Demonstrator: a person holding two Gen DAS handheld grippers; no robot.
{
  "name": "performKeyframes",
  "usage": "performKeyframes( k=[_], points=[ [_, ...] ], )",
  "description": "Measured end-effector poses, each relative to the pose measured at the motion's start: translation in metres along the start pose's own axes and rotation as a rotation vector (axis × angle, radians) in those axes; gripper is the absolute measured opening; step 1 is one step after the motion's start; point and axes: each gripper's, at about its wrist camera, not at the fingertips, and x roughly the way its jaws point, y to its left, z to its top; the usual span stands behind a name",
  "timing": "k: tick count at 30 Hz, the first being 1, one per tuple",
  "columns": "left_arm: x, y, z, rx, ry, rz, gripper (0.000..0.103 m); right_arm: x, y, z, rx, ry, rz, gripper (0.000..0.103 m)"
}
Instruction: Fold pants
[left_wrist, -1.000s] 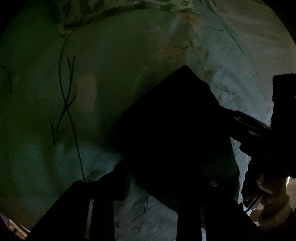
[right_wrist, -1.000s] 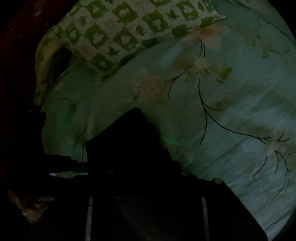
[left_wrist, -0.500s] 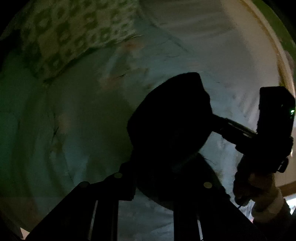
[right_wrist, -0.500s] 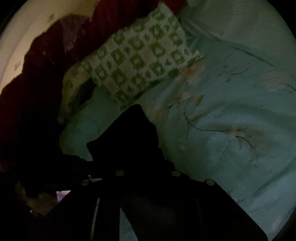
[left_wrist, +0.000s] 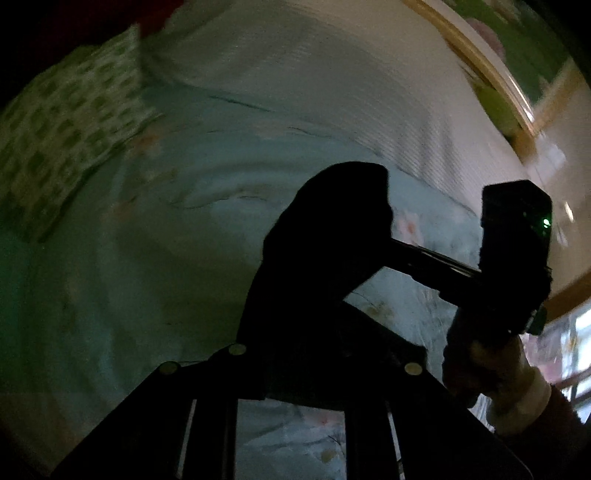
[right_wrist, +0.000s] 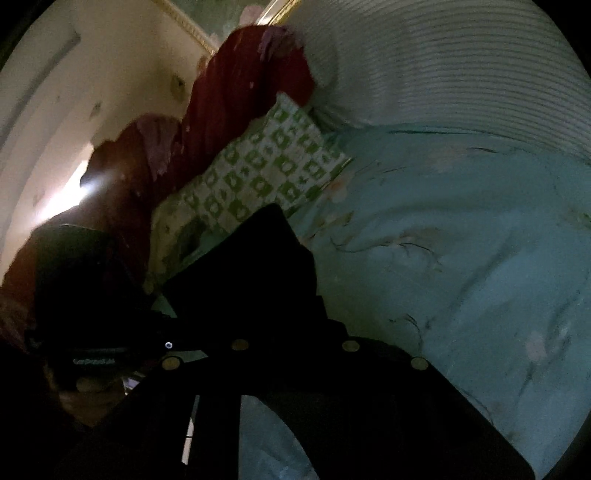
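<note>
The dark pants (left_wrist: 325, 258) hang bunched in the air above a light blue flowered bed sheet (left_wrist: 147, 277). My left gripper (left_wrist: 321, 365) is shut on the lower part of the cloth. In the left wrist view my right gripper (left_wrist: 395, 247) comes in from the right, held by a hand (left_wrist: 491, 369), and pinches the pants' right side. In the right wrist view the pants (right_wrist: 258, 277) rise from my right gripper (right_wrist: 295, 350), which is shut on them. My left gripper (right_wrist: 162, 325) shows dimly at the left edge of the cloth. The fingertips are lost in the dark fabric.
A green-and-white checked pillow (right_wrist: 266, 173) lies at the head of the bed, with a dark red headboard (right_wrist: 240, 92) behind it. A white ribbed blanket (right_wrist: 461, 74) covers the far side. A gold-framed picture (left_wrist: 517, 55) hangs on the wall.
Both grippers have risen and swung, lifting the pants off the sheet. The cloth went from a flat spread shape to a hanging bunch. Pillow, headboard and wall came into view.
</note>
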Motion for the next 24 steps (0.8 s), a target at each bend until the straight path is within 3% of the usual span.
performKeyframes(
  k=[7, 14, 24],
  points=[
    [0.022, -0.063, -0.011, 0.161, 0.049, -0.032, 0.013, -0.052, -0.027, -0.039, 0.099, -0.117, -0.013, 0.017],
    [0.043, -0.126, -0.043, 0.341, 0.110, -0.041, 0.013, -0.087, -0.047, -0.078, 0.181, -0.202, -0.032, 0.017],
    [0.086, -0.172, -0.086, 0.506, 0.182, -0.028, 0.013, -0.112, -0.074, -0.130, 0.302, -0.264, -0.077, 0.017]
  ],
)
